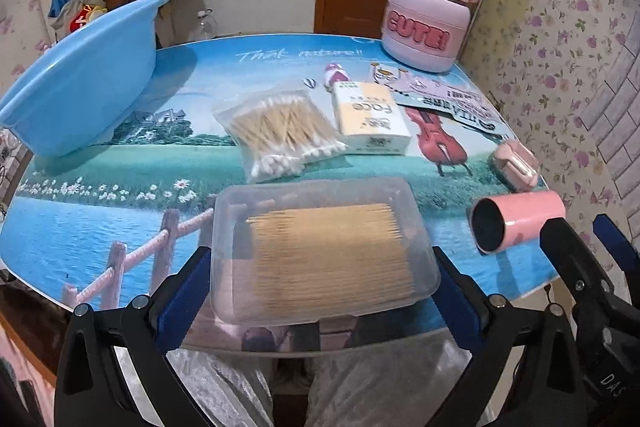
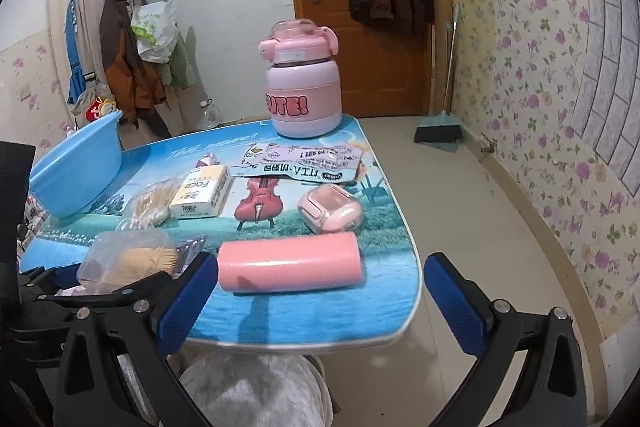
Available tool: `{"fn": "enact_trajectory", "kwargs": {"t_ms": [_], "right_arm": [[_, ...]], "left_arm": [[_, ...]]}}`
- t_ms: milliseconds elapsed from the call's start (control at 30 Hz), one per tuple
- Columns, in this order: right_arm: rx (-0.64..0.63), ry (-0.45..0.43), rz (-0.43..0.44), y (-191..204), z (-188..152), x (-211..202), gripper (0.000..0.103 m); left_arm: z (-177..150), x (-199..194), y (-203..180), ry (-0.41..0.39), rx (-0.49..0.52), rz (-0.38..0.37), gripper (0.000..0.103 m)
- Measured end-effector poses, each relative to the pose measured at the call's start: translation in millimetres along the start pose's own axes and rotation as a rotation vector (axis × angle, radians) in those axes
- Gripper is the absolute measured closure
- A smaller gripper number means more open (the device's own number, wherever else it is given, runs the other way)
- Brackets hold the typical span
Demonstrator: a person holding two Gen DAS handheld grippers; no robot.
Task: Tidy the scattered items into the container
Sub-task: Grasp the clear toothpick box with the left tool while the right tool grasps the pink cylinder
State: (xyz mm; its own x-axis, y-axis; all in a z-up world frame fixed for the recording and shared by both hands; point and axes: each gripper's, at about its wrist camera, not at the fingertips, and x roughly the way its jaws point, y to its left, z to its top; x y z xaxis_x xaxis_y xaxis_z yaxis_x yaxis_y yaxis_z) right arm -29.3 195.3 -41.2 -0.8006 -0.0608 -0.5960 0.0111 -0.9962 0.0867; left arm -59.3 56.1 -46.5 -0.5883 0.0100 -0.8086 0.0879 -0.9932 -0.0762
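A: Where are the scattered items?

B: All on the desk (image 1: 120, 195). The clear toothpick box (image 1: 324, 251) lies at the near edge, the cotton swab bag (image 1: 280, 135) and tissue pack (image 1: 370, 119) behind it, the pink roll (image 2: 290, 263) to the right, and the blue basin (image 1: 76, 83) at the far left.

A: And the jaws?

B: The left gripper (image 1: 320, 291) is spread wide either side of the toothpick box, not pressing it. The right gripper (image 2: 320, 299) gapes wide before the pink roll, holding nothing.
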Motion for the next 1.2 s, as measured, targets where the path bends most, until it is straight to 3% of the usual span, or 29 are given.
{"fn": "enact_trajectory", "kwargs": {"t_ms": [333,667,1200], "right_arm": [[-0.02,0.018,0.025,2.8,0.7,16.1,0.0],[-0.063,0.028,0.004,15.7,-2.4,29.3,0.0],[-0.075,0.02,-0.037,26.4,-7.0,49.3,0.0]], "left_arm": [[-0.8,-1.9,17.0,-0.028,0.076,-0.046,0.008],[0.9,-2.2,35.0,-0.027,0.083,-0.061,0.008],[7.3,7.1,27.2,-0.048,0.057,-0.009,0.007]]}}
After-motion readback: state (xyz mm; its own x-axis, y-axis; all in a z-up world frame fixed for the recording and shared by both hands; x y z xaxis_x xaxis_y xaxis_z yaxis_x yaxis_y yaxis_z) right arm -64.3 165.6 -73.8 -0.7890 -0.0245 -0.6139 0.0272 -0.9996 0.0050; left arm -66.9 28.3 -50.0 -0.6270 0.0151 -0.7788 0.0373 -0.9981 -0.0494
